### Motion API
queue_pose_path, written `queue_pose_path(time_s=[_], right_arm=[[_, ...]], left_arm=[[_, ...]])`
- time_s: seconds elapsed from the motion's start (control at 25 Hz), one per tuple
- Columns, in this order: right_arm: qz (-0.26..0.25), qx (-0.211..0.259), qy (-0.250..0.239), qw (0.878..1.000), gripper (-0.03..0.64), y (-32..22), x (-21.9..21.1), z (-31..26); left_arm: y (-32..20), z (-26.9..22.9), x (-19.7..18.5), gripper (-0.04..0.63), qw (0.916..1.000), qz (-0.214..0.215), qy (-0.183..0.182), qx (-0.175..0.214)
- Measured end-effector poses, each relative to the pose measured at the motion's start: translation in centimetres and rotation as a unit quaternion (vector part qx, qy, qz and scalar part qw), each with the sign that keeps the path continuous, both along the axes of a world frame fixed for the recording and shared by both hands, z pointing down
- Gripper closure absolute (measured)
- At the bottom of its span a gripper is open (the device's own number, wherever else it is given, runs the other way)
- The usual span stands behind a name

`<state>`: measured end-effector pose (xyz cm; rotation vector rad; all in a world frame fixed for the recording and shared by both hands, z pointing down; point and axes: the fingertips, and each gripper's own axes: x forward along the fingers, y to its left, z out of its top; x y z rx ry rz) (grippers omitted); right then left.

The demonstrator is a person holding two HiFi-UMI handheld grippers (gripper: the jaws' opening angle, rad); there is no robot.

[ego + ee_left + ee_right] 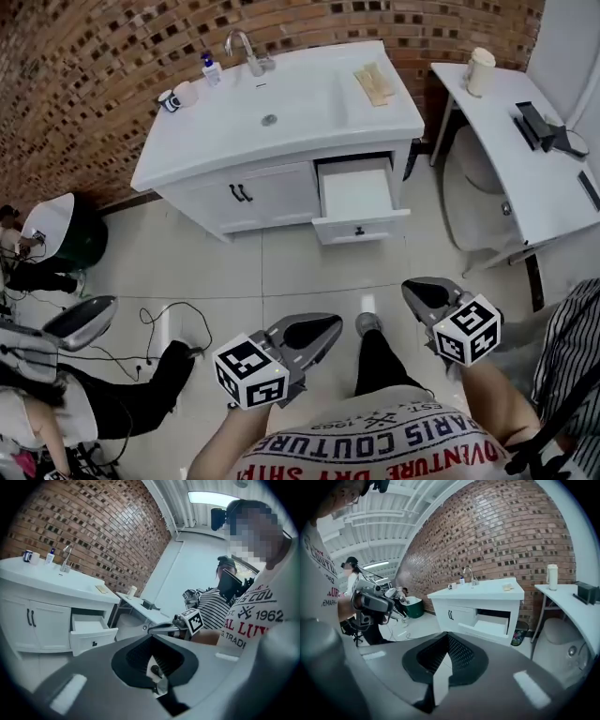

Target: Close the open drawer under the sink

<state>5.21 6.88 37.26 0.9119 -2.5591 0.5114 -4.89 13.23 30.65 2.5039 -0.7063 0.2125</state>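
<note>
We hold both grippers shut and bare, well apart from the open drawer (pixel 356 199).

The left gripper (pixel 328 327) and right gripper (pixel 413 289) each show smooth grey jaws pressed together at the tips with nothing between them, and each carries a cube of black-and-white square markers. The drawer stands pulled out on the right side of the glossy white vanity (pixel 272 192), under the sink counter (pixel 375 117); it is a plain white box with a small dark knob on its front. Two dark bar handles sit on the cabinet doors beside it. Behind runs a rough brick wall (pixel 94 75), and below lies a pale tiled floor (pixel 281 272). On our white T-shirt (pixel 262 616) we read "1962" in dark print, and "COUTURE" upside down in the head view.
</note>
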Motion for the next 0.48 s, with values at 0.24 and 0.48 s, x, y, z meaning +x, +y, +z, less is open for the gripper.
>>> queue_pose_path(time_s=[0.24,0.48], right_arm=[[0.026,-0.073,0.036,0.996,0.609,-8.8,1.5,9.5],[0.073,-0.137,0.03,0.987,0.609,-15.0,2.7,17.4]], left_arm=[[-9.9,4.6,0.4,0.612,0.9984,0.004,-0.004,-0.056],[-16.4,9.8,0.8,0.613,0.9946,0.006,-0.007,-0.103]])
